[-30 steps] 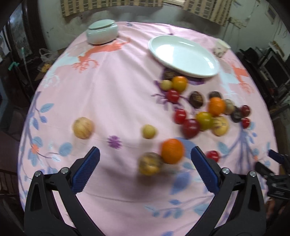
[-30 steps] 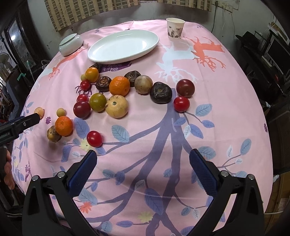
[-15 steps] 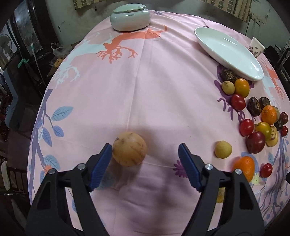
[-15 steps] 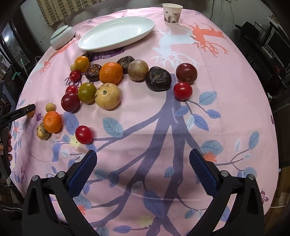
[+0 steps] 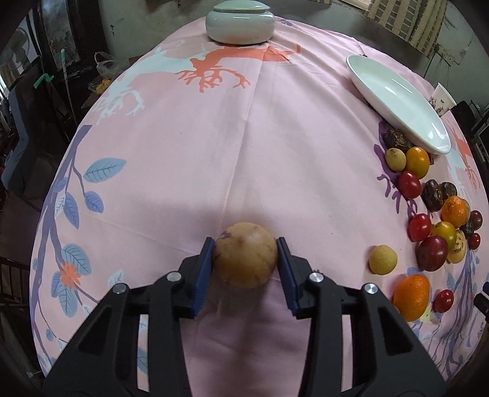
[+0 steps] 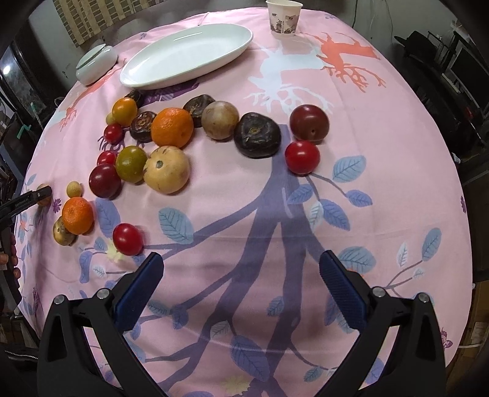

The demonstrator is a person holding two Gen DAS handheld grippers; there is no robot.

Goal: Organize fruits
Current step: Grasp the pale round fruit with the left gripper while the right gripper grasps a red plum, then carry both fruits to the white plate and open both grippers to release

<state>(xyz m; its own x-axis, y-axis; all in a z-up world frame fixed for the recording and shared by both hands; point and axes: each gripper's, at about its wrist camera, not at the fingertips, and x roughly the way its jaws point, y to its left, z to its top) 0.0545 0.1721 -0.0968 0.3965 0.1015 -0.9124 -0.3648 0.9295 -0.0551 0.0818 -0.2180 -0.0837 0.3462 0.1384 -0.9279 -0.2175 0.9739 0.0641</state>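
Observation:
A tan round fruit (image 5: pixel 244 259) rests on the pink tablecloth (image 5: pixel 244 137), apart from the rest. My left gripper (image 5: pixel 245 242) is closing on it, and both blue pads touch its sides. Its tip also shows at the left edge of the right wrist view, left gripper (image 6: pixel 39 195). The other fruits lie in a loose group: oranges (image 6: pixel 172 126), red tomatoes (image 6: pixel 302 156), dark plums (image 6: pixel 309 122) and dark wrinkled fruits (image 6: pixel 257 134). My right gripper (image 6: pixel 241 259) hangs open over bare cloth, nothing between its fingers.
A white oval plate (image 6: pixel 186 52) lies behind the fruit group, with nothing on it. A paper cup (image 6: pixel 284 15) stands at the back and a pale lidded bowl (image 5: pixel 240 21) at the far left. A small yellow fruit (image 5: pixel 382 259) and an orange (image 5: pixel 411 297) lie right of my left gripper.
My left gripper swung left from the fruit group to the lone tan fruit, dropped over it, and its jaws narrowed onto it. The right gripper came slightly closer to the cloth, still open.

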